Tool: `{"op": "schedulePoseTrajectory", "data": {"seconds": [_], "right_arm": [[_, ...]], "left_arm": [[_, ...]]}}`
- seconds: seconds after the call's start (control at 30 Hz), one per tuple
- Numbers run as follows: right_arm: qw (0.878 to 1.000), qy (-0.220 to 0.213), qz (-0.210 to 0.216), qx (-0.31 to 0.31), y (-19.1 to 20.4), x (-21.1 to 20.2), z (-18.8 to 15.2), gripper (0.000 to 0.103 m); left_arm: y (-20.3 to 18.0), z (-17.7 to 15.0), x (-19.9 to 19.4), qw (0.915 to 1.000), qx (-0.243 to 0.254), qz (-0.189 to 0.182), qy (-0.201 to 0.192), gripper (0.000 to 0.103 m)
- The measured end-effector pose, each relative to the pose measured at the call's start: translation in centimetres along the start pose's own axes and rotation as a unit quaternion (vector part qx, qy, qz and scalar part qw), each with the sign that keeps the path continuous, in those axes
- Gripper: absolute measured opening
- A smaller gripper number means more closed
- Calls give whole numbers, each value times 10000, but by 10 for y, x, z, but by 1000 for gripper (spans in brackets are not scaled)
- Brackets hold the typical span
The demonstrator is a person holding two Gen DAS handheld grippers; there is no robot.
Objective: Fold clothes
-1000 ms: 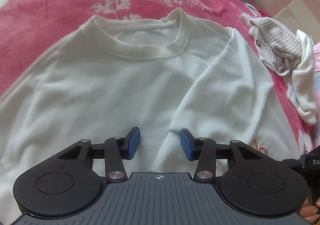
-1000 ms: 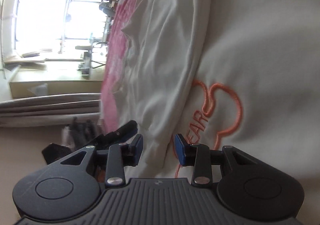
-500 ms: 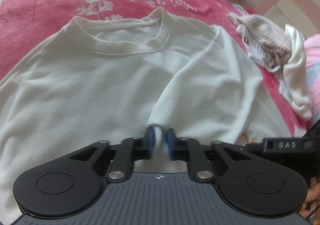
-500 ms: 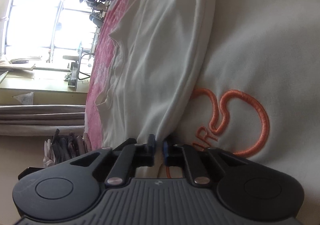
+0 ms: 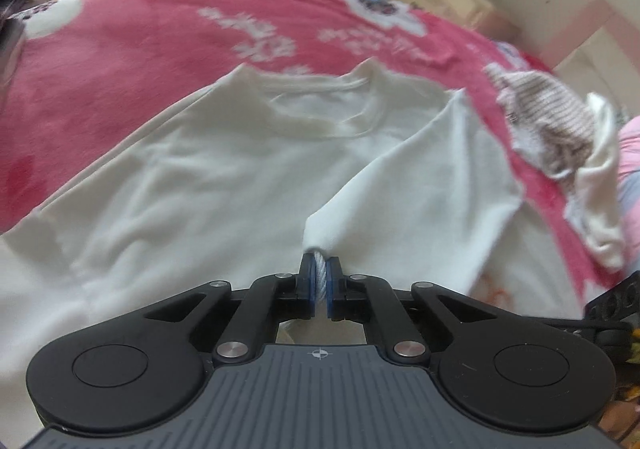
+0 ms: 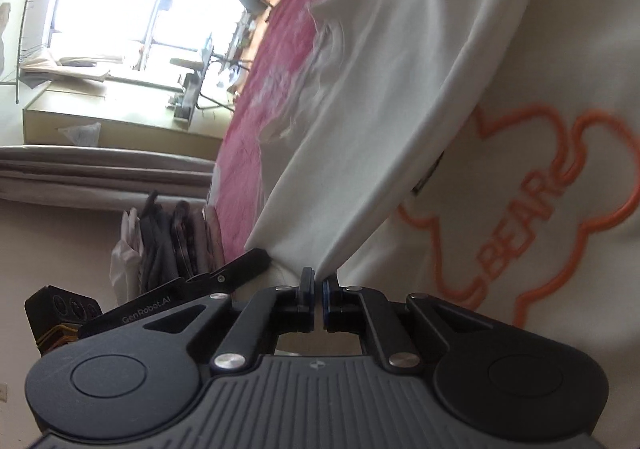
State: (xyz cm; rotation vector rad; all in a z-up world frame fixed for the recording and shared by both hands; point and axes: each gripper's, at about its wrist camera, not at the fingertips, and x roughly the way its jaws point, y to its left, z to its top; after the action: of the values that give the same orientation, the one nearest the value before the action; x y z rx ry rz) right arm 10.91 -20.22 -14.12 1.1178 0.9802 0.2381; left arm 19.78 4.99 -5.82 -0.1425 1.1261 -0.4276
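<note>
**Both grippers pinch the sweatshirt**

A pink floral blanket lies under the white sweatshirt, which is spread flat, collar far. A heap of clothes sits right of the sweatshirt. The left gripper clamps its ribbed cuff; the right gripper clamps a fabric edge beside its orange bear outline.

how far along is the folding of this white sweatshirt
Early. Done: the white sweatshirt lies spread on the pink blanket. In hand: the left hand-held gripper is shut on a cuff, the right hand-held gripper on a fabric edge. Left: the folds themselves, and the clothes pile beside it.
</note>
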Motion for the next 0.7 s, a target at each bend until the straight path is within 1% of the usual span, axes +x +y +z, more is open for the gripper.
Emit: {"op": "schedulePoseTrajectory", "data": {"seconds": [0.1,0.13,0.17,0.2,0.27,0.37,0.4,0.43,0.47,0.5,0.53,0.57,0.63,0.7], "right_arm": [[9996,210,-162,26,-10,13,-2,9],[9995,270,-167,20,-13,13,-2,16],[9993,324,-164,4,-15,12,-2,19],[9994,324,-108,-109,-16,4,0,23],[9988,303,30,-377,-17,-15,6,24],[9924,-247,-97,-1203,-18,-72,28,23],[9837,-629,-491,-1611,-19,-91,38,24],[9687,-1047,-957,-2036,-20,-111,48,25],[9480,-1459,-1417,-2450,-21,-130,59,26],[9252,-1746,-1905,-2780,-25,-140,70,29],[8988,-1999,-2393,-3083,-30,-148,81,29],[8817,-2069,-2665,-3298,-36,-152,93,29],[8608,-1902,-2928,-3704,-42,-146,111,29],[8436,-1617,-2952,-4185,-44,-132,119,29]], "left_arm": [[5,-6,12,9996,44,246,147,3],[6,-8,15,9993,59,328,195,3],[7,-9,18,9989,98,410,227,4],[6,-10,20,9984,169,482,240,4],[4,-11,24,9972,331,613,256,6],[4,-12,27,9967,390,656,287,6],[3,-12,28,9966,390,668,285,6],[2,-12,29,9965,391,679,283,6],[2,-12,29,9966,364,679,279,6],[2,-13,29,9969,320,671,274,6],[2,-13,30,9971,276,663,269,6],[2,-13,30,9972,231,654,263,6],[4,-14,30,9977,111,618,263,6],[8,-13,28,9982,-101,514,299,6]]}}
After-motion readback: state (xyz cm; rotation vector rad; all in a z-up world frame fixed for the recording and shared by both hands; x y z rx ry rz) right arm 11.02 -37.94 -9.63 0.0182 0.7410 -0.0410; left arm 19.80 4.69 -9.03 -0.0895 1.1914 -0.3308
